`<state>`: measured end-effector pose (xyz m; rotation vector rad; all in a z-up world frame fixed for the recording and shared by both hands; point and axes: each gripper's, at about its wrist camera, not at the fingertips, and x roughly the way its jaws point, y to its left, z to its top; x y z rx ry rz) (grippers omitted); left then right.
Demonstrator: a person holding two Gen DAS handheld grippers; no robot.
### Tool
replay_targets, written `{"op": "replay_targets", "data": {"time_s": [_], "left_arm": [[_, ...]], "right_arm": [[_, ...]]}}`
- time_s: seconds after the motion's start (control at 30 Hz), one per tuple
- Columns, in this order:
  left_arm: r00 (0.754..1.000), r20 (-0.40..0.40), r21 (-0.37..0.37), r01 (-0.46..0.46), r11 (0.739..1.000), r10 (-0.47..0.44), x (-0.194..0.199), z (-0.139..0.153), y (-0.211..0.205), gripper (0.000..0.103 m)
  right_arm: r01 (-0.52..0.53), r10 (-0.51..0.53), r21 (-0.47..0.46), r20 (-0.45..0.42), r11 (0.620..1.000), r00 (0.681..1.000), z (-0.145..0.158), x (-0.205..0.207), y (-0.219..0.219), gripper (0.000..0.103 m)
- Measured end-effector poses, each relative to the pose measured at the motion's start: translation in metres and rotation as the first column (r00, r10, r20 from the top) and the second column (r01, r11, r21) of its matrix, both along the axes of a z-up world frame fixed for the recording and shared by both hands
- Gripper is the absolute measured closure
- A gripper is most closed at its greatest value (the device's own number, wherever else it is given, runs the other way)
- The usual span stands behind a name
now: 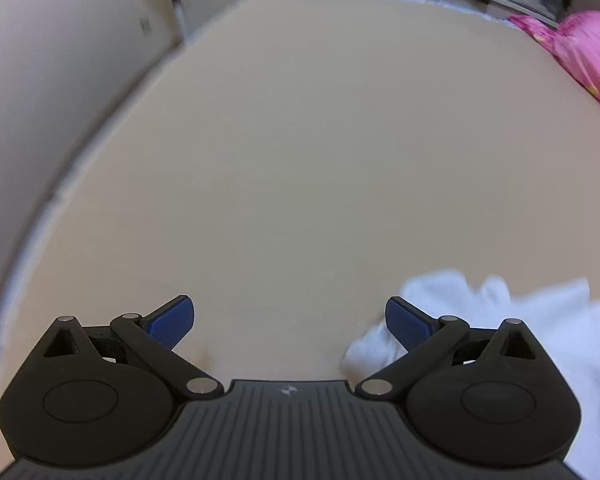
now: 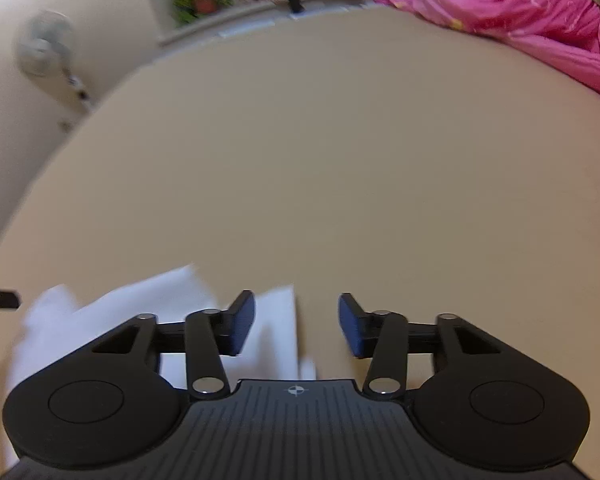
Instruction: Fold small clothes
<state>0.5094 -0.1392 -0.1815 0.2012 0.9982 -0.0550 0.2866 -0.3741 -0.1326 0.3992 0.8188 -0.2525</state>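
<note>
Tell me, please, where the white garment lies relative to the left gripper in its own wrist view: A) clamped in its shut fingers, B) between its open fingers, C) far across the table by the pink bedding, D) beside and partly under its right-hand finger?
D: in the left wrist view the white garment lies beside and partly behind the right-hand finger of the left gripper, whose fingers stand wide apart over bare table.

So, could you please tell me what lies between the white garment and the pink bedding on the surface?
Nothing: in the right wrist view the tan surface runs bare from the white garment up to the pink bedding.
</note>
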Motion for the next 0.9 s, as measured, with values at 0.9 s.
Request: {"op": "replay_targets", "data": {"time_s": [0.9], "left_arm": [[0.995, 0.089, -0.064, 0.050, 0.997, -0.044, -0.331, 0.092, 0.024, 0.001]], "right_arm": [[-0.181, 0.191, -0.249, 0.015, 0.951, 0.981, 0.089, -0.213, 0.159, 0.002]]}}
